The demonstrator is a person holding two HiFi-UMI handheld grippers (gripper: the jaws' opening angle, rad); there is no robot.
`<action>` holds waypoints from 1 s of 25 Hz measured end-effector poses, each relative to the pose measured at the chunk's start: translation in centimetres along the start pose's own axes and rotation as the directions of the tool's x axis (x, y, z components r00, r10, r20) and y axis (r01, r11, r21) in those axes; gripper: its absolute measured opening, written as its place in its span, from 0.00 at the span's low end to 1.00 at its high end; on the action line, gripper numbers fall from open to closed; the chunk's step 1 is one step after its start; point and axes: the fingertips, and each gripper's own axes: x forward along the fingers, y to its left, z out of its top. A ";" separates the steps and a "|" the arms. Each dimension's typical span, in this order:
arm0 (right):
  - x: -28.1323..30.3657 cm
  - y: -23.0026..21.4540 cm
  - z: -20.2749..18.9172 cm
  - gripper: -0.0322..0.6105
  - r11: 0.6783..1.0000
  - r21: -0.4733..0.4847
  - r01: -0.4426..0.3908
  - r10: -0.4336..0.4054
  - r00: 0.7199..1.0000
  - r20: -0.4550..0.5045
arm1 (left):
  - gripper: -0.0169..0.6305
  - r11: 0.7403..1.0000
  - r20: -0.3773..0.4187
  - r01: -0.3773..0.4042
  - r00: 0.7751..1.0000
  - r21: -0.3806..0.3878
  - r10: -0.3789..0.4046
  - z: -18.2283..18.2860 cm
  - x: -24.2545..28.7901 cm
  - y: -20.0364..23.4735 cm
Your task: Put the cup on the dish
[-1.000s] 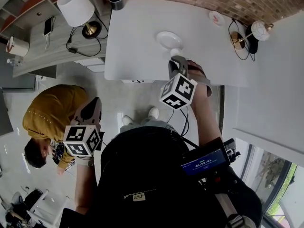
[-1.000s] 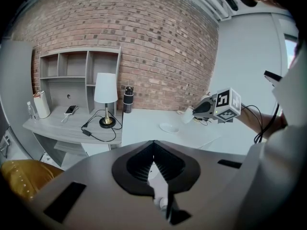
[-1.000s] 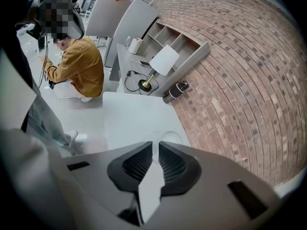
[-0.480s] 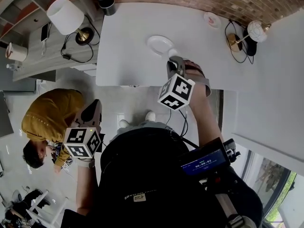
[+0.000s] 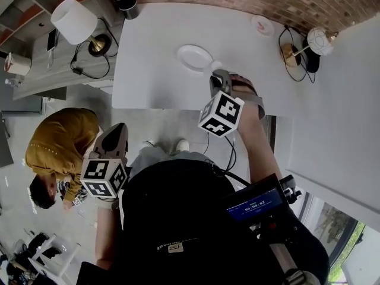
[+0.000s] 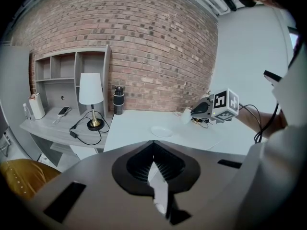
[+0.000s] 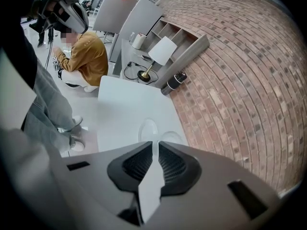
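Tabletop first: a white table (image 5: 148, 76) stands against a brick wall and is nearly bare. A table lamp (image 5: 74, 21) sits on the shelving beside it, and a person in a mustard top (image 5: 59, 144) crouches on the floor, well apart from the work.

The right gripper (image 5: 219, 75) reaches over the table's near half, its jaws clenched on the thin wall of a white cup (image 5: 216, 67). The left gripper view shows that cup lifted clear of the surface. The left gripper (image 5: 116, 132) hangs off the table beside the wearer's body, its jaws pressed together with nothing between them.

The dish (image 5: 194, 57), a small white plate, lies flat on the table with nothing on it. The cup hangs just beside the dish's near right edge, not yet over its middle. What the cup holds cannot be told for certain; its mouth, seen past the right jaws, shows only white.

The main risk, as I judge it, is a landing off centre. Set down from here, the cup's foot would meet the dish's rim, and the cup could tip or the light dish could skate on the smooth top. The grip pinches only one side of the wall, so a sharp move may make the cup swing or slip. The left gripper is too far off to steady the dish.
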 end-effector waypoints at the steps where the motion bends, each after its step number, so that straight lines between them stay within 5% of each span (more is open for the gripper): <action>1: 0.1 0.0 -0.1 0.12 1.000 0.003 -0.002 0.002 1.000 -0.005 | 0.04 1.000 0.000 0.001 1.000 -0.006 -0.001 0.0 0.1 0.2; 25: 3.7 -2.5 2.4 0.12 0.985 0.163 0.048 -0.011 0.975 -0.224 | 0.04 0.974 -0.048 0.220 0.975 0.061 -0.217 6.3 8.3 10.2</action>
